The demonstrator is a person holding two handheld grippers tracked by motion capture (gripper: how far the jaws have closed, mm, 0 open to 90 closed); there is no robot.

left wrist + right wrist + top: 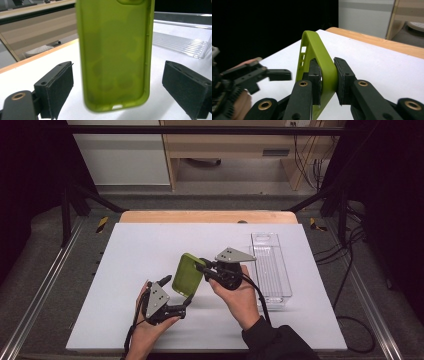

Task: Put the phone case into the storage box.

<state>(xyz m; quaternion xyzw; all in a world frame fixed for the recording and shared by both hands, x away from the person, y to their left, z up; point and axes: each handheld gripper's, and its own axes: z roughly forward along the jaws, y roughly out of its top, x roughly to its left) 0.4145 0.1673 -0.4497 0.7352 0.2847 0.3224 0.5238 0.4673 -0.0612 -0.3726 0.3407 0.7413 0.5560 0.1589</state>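
The green phone case (188,274) was held above the white table (130,250), clamped at one end between the closed pads of the right gripper (205,268), whose hand (240,295) was angled leftward. The left gripper (189,302) was held low beside it, jaws spread wide to either side of the case's lower end without contact. A clear tray (272,270) lay to the right.

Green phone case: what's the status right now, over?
Right gripper shut on green phone case, held above white table. Left gripper open, jaws either side, not touching. Clear tray off to the side.
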